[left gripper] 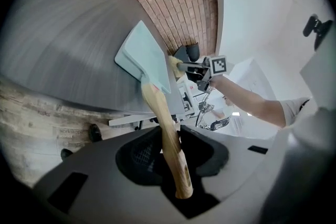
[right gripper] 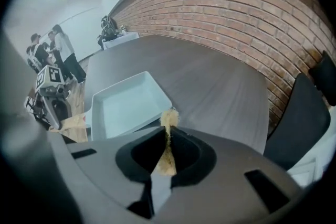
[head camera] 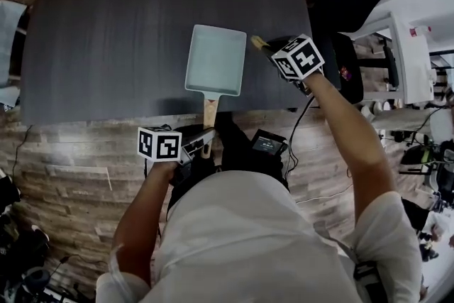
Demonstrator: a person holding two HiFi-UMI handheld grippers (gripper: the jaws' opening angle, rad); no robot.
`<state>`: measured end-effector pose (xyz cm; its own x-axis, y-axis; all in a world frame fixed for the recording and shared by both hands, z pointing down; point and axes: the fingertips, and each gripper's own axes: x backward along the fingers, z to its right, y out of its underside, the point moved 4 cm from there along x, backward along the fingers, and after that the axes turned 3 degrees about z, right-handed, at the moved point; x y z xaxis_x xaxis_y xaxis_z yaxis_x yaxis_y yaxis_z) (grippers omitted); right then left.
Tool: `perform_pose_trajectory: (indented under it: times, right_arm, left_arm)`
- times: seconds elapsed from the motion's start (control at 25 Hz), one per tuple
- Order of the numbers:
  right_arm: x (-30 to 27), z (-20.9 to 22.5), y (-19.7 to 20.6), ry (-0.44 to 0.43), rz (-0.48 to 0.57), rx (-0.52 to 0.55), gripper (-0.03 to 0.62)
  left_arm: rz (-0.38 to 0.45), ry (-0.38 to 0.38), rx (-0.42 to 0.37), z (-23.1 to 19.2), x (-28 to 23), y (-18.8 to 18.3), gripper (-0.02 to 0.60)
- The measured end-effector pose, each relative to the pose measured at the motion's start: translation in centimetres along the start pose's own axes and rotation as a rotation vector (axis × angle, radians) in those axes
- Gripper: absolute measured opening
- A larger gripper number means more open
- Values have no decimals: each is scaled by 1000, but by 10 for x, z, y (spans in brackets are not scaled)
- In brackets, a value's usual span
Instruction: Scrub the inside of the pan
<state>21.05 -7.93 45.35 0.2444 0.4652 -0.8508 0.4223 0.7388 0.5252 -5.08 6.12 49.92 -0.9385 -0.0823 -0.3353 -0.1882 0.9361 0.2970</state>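
A pale blue-green rectangular pan (head camera: pixel 216 59) lies on the dark table (head camera: pixel 128 25) near its front edge, its wooden handle (head camera: pixel 208 116) sticking out over the edge. My left gripper (head camera: pixel 201 140) is shut on that handle (left gripper: pixel 170 136), and the pan (left gripper: pixel 144 56) shows beyond the jaws. My right gripper (head camera: pixel 268 47) hovers just right of the pan's far right corner, shut on a thin tan scrub pad (right gripper: pixel 167 141). The pad's frayed tip (head camera: pixel 257 42) pokes out toward the pan (right gripper: pixel 126 105), a little apart from its rim.
A black office chair (head camera: pixel 351 3) stands close to the table's right side, with white furniture (head camera: pixel 411 60) behind it. A brick wall (right gripper: pixel 236 13) runs along the table's far side. Several people (right gripper: pixel 52 52) stand far off. Cables and a small black device (head camera: pixel 268 144) lie on the floor below.
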Motion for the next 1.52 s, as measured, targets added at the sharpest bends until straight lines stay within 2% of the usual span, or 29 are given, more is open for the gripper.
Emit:
perform_pose_trajectory:
  times: [0.16, 0.4, 0.76, 0.92, 1.16, 1.52]
  right_arm:
    - [-13, 25, -13, -32, 10, -68, 37]
    - [-38, 51, -32, -127, -1, -127, 37]
    - [-67, 30, -42, -381, -67, -153, 37]
    - [-72, 23, -42, -456, -84, -189, 37]
    - [-77, 16, -50, -513, -66, -247, 37]
    - [-88, 1, -72, -546, -49, -270, 37]
  left_arm:
    - [-40, 9, -14, 0, 2, 0, 118]
    - [-112, 19, -44, 1, 4, -1, 120]
    - [-201, 50, -71, -1, 14, 1, 120]
    - [-244, 58, -100, -1, 16, 0, 121]
    - [-290, 61, -148, 0, 18, 1, 126]
    - [-310, 63, -194, 0, 22, 2, 129]
